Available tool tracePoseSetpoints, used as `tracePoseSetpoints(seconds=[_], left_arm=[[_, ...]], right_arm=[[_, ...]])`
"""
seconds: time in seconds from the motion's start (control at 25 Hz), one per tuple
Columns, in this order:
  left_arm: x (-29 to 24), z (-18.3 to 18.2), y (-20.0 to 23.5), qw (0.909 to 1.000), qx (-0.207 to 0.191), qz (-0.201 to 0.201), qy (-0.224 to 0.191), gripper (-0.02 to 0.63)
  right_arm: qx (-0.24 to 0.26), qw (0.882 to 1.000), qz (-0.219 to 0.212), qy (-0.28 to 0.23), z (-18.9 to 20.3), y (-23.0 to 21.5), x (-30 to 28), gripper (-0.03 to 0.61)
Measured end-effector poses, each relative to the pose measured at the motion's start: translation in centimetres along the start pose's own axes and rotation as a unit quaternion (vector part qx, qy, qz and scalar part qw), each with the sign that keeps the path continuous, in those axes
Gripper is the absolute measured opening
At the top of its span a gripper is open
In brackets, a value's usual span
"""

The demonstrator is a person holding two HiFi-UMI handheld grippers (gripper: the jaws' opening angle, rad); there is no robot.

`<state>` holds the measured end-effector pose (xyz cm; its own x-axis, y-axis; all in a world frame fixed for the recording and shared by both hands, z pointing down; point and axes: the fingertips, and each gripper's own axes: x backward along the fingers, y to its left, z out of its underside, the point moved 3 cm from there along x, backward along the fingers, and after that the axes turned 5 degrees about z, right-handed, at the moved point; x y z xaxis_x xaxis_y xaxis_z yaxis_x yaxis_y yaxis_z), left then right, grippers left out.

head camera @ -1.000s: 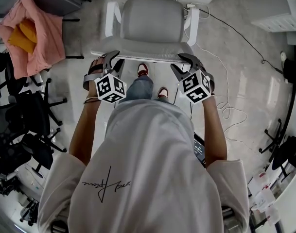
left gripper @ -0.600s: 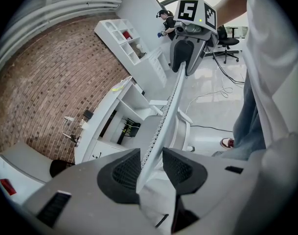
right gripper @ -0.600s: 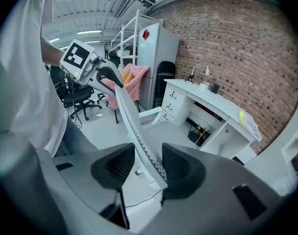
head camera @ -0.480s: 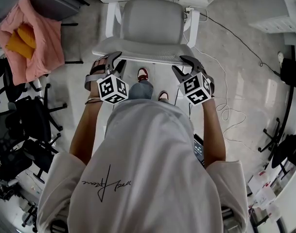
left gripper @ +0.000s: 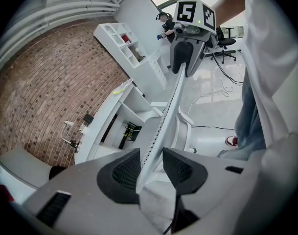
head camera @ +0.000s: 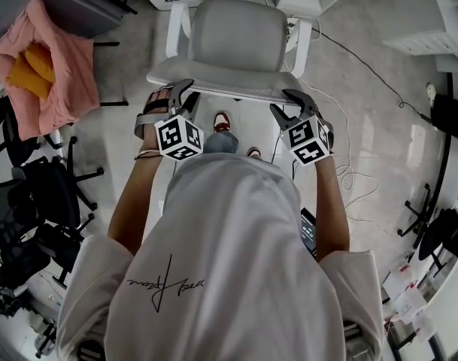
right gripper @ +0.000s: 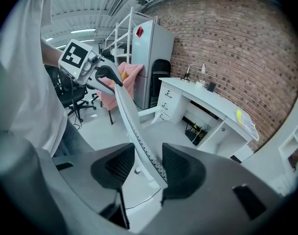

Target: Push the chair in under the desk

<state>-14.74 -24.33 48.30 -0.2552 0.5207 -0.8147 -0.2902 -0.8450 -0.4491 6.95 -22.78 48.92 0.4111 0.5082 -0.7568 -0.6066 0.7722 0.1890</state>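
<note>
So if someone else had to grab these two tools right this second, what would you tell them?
Left gripper: closed on the top edge of the backrest, near its left end.
Right gripper: closed on the same edge, near its right end.
Chair: its seat faces the white desk but is not under it yet.
Done: both grips are set.
Left: push the chair forward until the seat goes under the desk, then let go.

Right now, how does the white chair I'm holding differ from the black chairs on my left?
The white chair is pale; the black chairs are dark. The white chair stands straight ahead with the left gripper and right gripper clamped on its backrest rim; the black chairs sit bunched aside, untouched. All are office chairs.
</note>
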Motion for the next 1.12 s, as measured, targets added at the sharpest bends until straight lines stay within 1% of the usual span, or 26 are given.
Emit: tracePoseSetpoints(seconds=[0.36,0.64,0.8,1.12], left_arm=[[-1.3,-0.3,2.1,0.9996,-0.016,0.005,-0.025,0.140],[-2.5,-1.0,3.9,0.9985,-0.019,0.010,-0.050,0.140],[-3.3,-1.5,4.8,0.9975,-0.028,0.012,-0.063,0.137],[-4.5,-2.7,6.2,0.9962,-0.034,0.014,-0.079,0.133]], right_arm=[[-0.011,1.000,0.018,0.012,-0.8,-1.6,-1.2,0.195],[-0.019,0.999,0.039,0.030,-1.1,-3.5,-2.1,0.199],[-0.021,0.998,0.052,0.037,-1.2,-4.5,-2.6,0.202],[-0.019,0.997,0.060,0.034,-1.3,-6.6,-3.5,0.207]])
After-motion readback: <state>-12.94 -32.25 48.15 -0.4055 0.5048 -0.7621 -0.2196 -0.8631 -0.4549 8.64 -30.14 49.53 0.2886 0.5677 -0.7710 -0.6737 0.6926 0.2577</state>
